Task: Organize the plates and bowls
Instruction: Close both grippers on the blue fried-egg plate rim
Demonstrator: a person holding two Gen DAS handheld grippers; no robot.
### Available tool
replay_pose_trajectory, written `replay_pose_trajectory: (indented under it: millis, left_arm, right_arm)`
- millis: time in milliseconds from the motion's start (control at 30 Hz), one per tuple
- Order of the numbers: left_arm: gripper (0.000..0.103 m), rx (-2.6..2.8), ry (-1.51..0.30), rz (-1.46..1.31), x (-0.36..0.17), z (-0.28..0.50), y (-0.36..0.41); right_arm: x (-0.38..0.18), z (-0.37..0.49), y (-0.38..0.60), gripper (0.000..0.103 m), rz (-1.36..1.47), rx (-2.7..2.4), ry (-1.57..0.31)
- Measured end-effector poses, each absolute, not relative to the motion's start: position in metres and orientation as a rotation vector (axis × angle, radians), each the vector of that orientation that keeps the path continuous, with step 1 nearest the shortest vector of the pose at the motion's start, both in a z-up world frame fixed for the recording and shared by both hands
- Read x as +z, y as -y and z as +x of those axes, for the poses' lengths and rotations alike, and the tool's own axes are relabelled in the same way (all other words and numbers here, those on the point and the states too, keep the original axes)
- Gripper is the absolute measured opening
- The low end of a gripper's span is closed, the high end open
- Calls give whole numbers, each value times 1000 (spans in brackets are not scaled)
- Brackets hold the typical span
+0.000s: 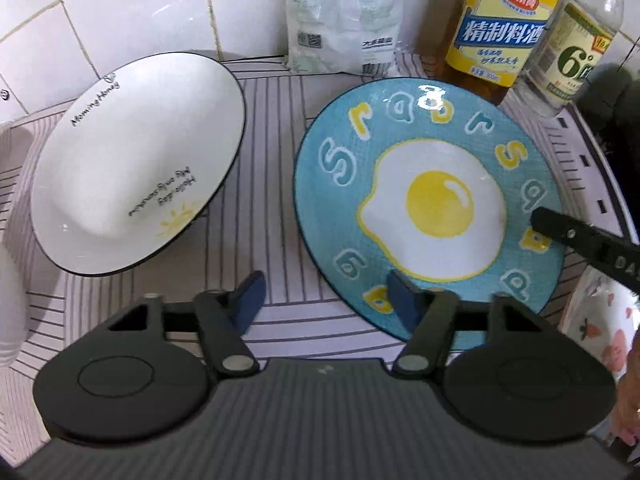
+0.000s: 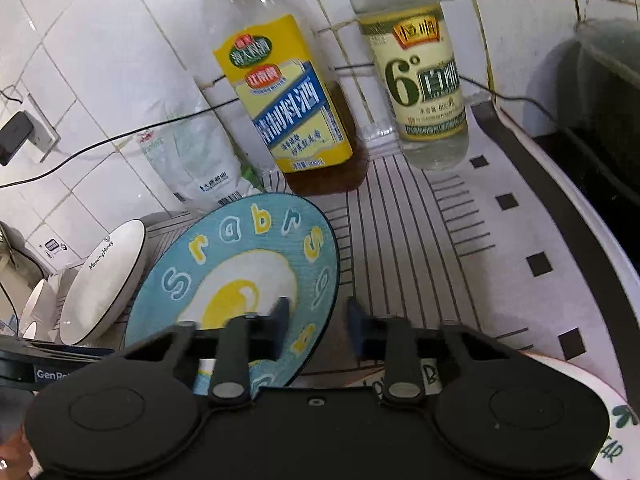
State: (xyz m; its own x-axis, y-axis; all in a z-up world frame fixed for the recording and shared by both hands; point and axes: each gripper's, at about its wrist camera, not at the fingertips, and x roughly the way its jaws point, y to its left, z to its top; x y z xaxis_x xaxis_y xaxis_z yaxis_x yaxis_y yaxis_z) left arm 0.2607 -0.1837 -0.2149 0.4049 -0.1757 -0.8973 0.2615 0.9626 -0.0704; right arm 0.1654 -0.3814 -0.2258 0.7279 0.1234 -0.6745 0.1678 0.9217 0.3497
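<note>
Blue-padded jaws of the left gripper stand spread, pitched steeply down at the striped desk, pinching nothing. Its left pad hangs over bare mat, and its right pad overlaps the near rim of the blue egg plate, so that rim falls between them. Farther left, the white bowl sits tipped up near the tiled wall, apart from the plate and untouched. The plate lies flat and, being round, has no long axis. On its right side, the right gripper straddles the rim, one finger over the plate and one outside. Its jaws are blurred but narrowly parted, not visibly clamping. Both hands look equally near the plate.
</note>
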Motion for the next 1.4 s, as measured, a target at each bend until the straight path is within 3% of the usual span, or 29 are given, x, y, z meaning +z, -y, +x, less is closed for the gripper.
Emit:
replay_pose_trajectory:
  millis: [167,600,1400]
  left_arm:
    - [32,-305,-1130,43,-215,265,189]
    - [37,-292,-1126,9,-219,271,190]
    - [34,-325,-1069,46,-180,226,147]
  right_arm:
    - [-227,168,387,12,436,-15,-774]
    - [-228,169,381,13,386,-23,-766]
    - [-194,136,342,17,288,64,-728]
